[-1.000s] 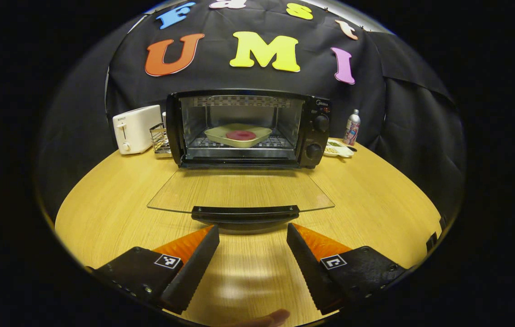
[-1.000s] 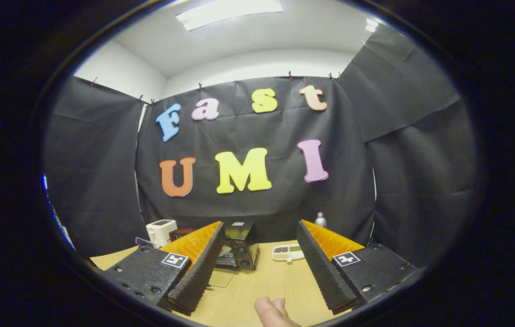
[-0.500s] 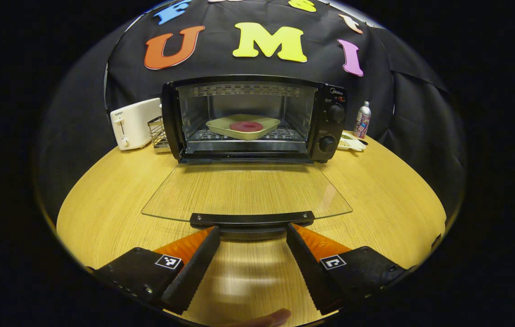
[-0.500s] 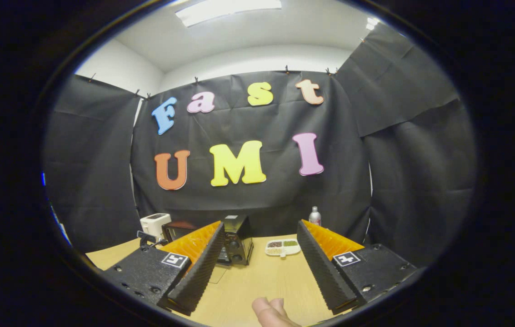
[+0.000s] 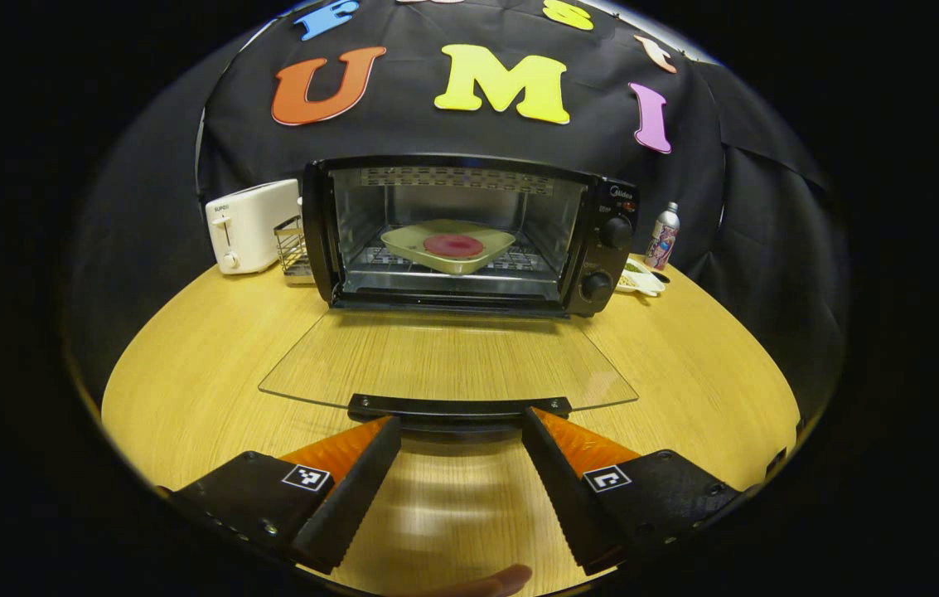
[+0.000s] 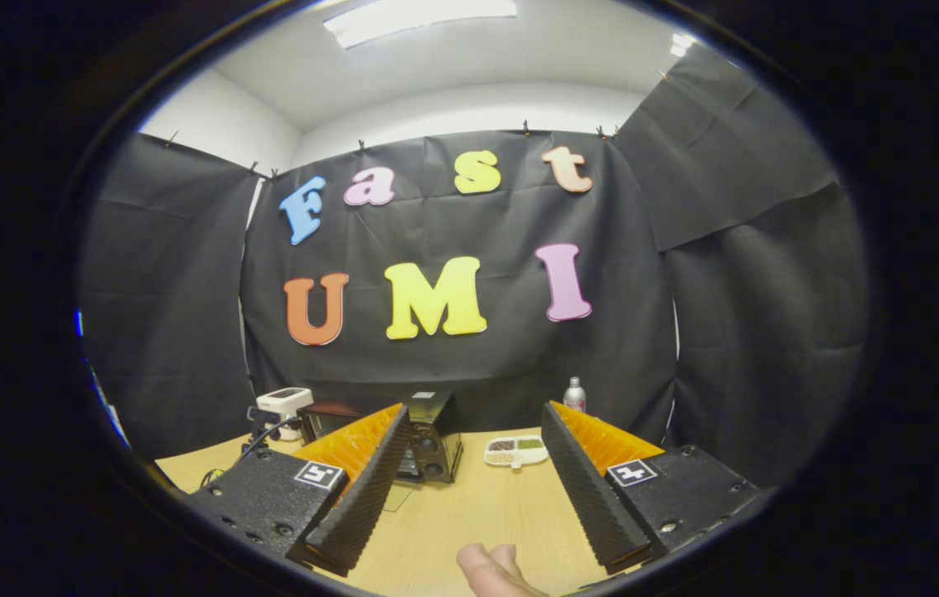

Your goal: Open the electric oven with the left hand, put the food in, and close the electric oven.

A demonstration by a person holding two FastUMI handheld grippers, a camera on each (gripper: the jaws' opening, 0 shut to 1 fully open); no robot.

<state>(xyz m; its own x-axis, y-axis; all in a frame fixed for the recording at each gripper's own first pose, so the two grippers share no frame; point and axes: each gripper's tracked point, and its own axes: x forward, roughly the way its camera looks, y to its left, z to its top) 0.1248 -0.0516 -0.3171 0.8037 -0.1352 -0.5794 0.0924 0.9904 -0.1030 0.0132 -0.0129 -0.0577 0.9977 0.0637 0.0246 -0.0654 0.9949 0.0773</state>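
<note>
You can make out small brand marks on the oven (image 5: 469, 236) and toaster (image 5: 249, 225), neither legible.

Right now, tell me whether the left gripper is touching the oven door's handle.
Cannot tell. In the left gripper view the open left gripper has its fingertips right at the door handle, one near each end, but no plain gap or contact shows.

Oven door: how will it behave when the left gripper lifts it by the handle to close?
The glass oven door looks rigid and probably swings on its hinge. The open left gripper sits just before the handle. Glass: likely fragile if slammed.
</note>
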